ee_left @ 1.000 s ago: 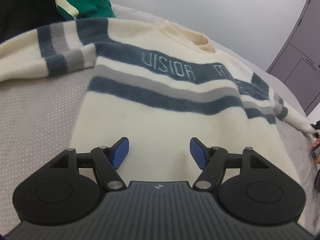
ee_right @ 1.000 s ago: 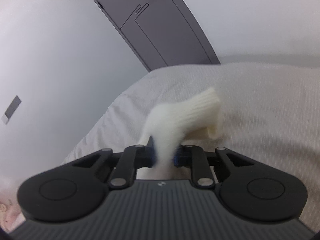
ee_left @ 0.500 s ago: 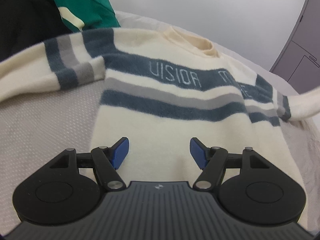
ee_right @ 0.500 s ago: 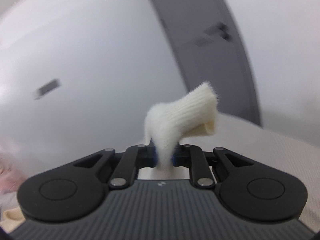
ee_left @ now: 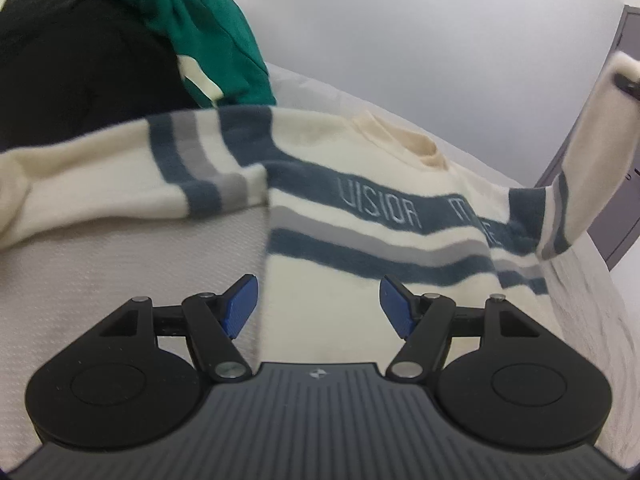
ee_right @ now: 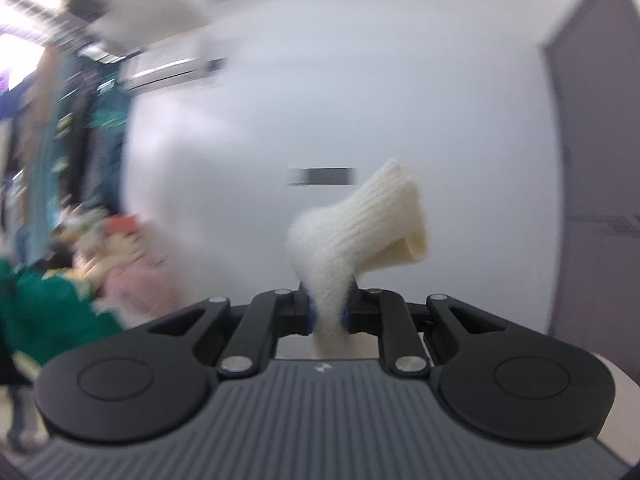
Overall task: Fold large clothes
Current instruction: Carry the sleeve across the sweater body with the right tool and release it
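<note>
While a dark heap of black cloth point(ee_left: 80, 68) and a bunched green garment with a pale stripe point(ee_left: 208, 36) are seen piled at the far left of the left wrist view, a cream knitted sweater with blue-grey and grey bands and pale lettering across the chest point(ee_left: 328, 264) is laid out flat on a light grey textured bed cover point(ee_left: 132, 264). One banded sleeve point(ee_left: 120, 176) is spread out to the left across the cover, and the ribbed neck opening point(ee_left: 404, 140) is turned toward the far white wall point(ee_left: 440, 48). Near the bottom of that view the left gripper point(ee_left: 319, 306) is held above the sweater's lower body with its blue pads set wide apart and nothing between them. Farther right, the other sleeve point(ee_left: 588, 172) is lifted off the bed and stretched upward toward the top right corner, in front of a grey door point(ee_left: 624, 200). In the right wrist view, which is heavily blurred, the right gripper point(ee_right: 328, 312) is clamped tightly on the cream ribbed cuff point(ee_right: 360, 232) of that sleeve, whose open end is flared up and to the right above the pads. Behind it a white wall and a grey door edge are shown, with smeared hanging clothes point(ee_right: 80, 128) at the left.
</note>
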### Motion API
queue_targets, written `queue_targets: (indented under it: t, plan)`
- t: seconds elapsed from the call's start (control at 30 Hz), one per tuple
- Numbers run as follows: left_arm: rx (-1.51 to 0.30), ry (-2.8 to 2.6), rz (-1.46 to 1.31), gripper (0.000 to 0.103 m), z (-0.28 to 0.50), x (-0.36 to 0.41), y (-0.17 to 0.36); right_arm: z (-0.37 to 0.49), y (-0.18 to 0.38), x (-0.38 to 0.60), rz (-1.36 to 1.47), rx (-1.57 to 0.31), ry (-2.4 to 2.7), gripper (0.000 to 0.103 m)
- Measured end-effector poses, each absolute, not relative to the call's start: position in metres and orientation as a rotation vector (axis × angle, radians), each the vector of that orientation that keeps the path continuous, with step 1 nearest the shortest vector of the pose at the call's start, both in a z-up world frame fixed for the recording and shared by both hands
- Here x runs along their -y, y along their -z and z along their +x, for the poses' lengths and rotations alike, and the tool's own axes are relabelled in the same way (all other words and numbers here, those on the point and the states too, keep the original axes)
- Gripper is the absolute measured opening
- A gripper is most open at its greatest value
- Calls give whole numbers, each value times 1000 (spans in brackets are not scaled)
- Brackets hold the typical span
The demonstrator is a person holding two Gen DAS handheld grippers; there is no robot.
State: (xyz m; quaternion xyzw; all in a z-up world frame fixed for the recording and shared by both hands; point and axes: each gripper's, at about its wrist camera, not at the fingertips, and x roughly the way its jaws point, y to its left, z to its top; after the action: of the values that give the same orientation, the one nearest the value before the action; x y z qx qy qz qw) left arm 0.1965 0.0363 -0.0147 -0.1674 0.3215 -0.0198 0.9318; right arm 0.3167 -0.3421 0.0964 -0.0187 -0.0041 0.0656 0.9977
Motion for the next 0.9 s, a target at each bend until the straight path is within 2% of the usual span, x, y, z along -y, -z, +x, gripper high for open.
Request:
queue_targets:
  t: [0.37,0.47,0.6,0.8,0.9]
  plan:
    - [-539,19,-340,73,178,-91,-2,293,-1,166,-222,-140,-369,16]
    - [-563,23,-361,73,191,-102,5,289,27,139,-267,-225,-419,16]
    - [-579,25,-389,73,207,-112,16,285,59,129,-339,-283,-450,18]
    - [-619,31,-398,73,224,-116,36,294,78,142,-269,-402,-453,18]
    - [-632,27,-400,73,228,-116,42,295,90,132,-263,-430,-472,24]
